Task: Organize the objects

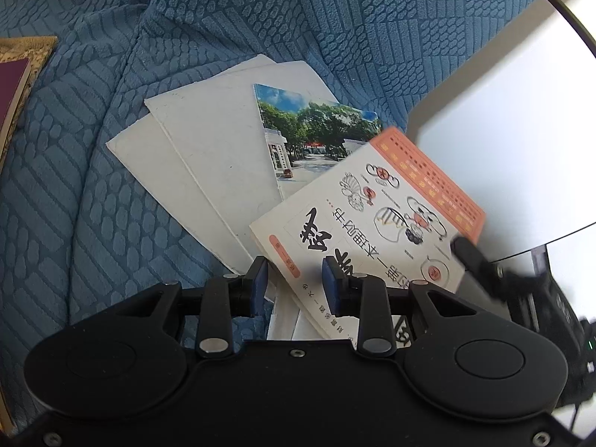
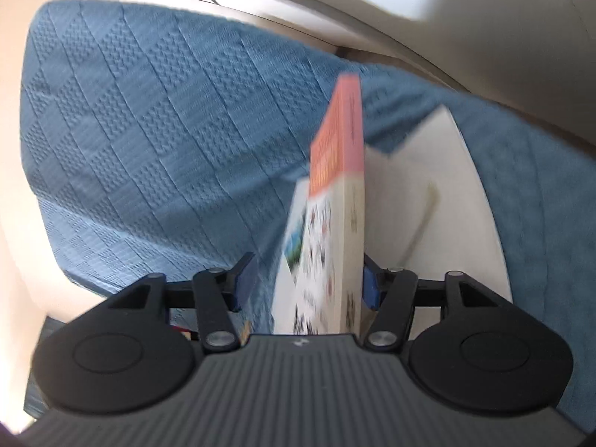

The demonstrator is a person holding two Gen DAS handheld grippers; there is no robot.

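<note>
Blue quilted cover (image 1: 93,193) spreads wide w/ free room at left and top in left wrist view; it drops off at a pale edge top and left in right wrist view. Books on it: 2 white sheets/booklets (image 1: 193,156) fanned and overlapping, 1 photo-cover booklet (image 1: 309,134) on them, 1 cream book w/ orange band (image 1: 372,216) tilted over the pile's near right corner. 1 dark red book (image 1: 13,97) lies on a gold-patterned thing at far left, cut off by frame.

Left gripper (image 1: 294,283): jaws part open, the cream book's near edge runs between the blue pads; can't tell if the pads press it. Right gripper (image 2: 303,283): jaws apart, the book stands edge-on between them, close against the right pad, clear gap at the left pad, so no clamp shown. In left wrist view a blurred black finger of the right gripper sits at the book's right corner.

Right wrist view is motion-blurred; cover print unreadable there. Bright white slab at right of left view not identifiable.
</note>
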